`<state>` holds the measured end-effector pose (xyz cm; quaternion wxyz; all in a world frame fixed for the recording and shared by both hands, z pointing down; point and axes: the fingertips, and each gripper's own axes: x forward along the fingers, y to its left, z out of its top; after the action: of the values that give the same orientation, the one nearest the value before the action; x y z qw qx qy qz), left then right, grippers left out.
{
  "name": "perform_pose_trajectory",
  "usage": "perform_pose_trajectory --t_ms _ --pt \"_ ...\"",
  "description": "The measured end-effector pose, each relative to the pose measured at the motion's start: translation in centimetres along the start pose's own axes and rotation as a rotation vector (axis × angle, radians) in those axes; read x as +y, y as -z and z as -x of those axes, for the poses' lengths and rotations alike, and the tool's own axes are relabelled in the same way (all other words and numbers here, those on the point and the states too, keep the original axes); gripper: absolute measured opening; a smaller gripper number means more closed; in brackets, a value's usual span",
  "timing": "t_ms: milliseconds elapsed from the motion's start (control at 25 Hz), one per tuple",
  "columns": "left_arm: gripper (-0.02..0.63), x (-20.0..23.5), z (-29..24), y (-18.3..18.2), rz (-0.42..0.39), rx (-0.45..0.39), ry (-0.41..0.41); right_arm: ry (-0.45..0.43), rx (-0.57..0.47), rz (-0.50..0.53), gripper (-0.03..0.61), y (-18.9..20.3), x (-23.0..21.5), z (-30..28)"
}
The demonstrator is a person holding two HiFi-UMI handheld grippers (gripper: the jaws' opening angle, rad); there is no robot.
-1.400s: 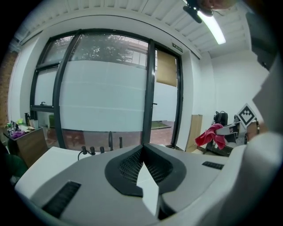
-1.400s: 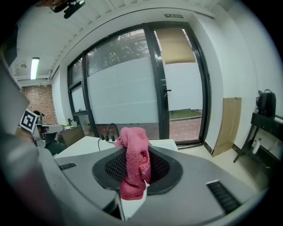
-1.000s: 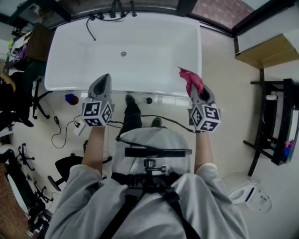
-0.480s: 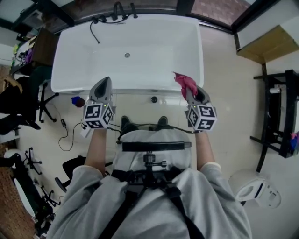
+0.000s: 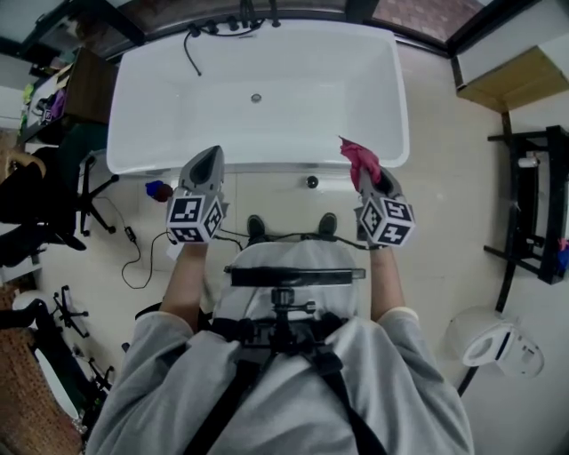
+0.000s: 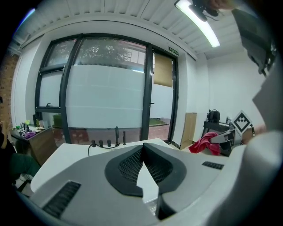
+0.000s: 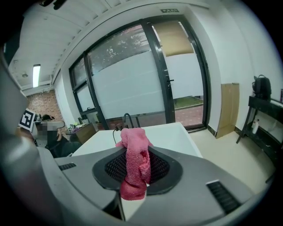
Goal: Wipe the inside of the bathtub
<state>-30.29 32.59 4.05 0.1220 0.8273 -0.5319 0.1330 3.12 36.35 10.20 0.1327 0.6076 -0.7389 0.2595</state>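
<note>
A white bathtub point(image 5: 160, 107) lies ahead of me in the head view, with a drain point(image 5: 256, 98) in its floor and a dark faucet set point(image 5: 233, 23) on its far rim. My right gripper point(image 5: 363, 174) is shut on a pink cloth point(image 5: 359, 158), held over the tub's near right rim; the pink cloth point(image 7: 135, 165) stands up between the jaws in the right gripper view. My left gripper point(image 5: 206, 165) hovers over the near left rim, jaws closed together at the tips with nothing in them. The left gripper point(image 6: 143, 148) points toward the bathtub point(image 6: 66, 154).
A black shelf unit point(image 5: 533, 204) stands at the right and a wooden cabinet point(image 5: 511, 84) at the far right. A white bin point(image 5: 493, 347) sits on the floor at right. Cables point(image 5: 133, 253), a blue ball point(image 5: 158, 189) and black stands point(image 5: 53, 320) clutter the left floor.
The view has drifted so the tub sits slightly further right and lower in view. Both grippers hold the same pose at the near rim, the cloth still gripped.
</note>
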Motion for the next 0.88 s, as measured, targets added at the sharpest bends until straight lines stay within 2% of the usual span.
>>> perform_pose_trajectory --t_ms 200,440,880 --pt "0.006 2.0 0.8 0.6 -0.005 0.002 0.029 0.012 0.016 0.024 0.087 1.0 3.3 -0.4" --pt "0.006 3.0 1.7 1.5 0.016 -0.009 0.020 0.011 0.036 0.052 0.087 1.5 5.0 -0.6" --pt "0.006 3.0 2.7 2.1 0.046 -0.011 -0.022 -0.008 0.054 0.098 0.087 1.3 4.8 -0.8"
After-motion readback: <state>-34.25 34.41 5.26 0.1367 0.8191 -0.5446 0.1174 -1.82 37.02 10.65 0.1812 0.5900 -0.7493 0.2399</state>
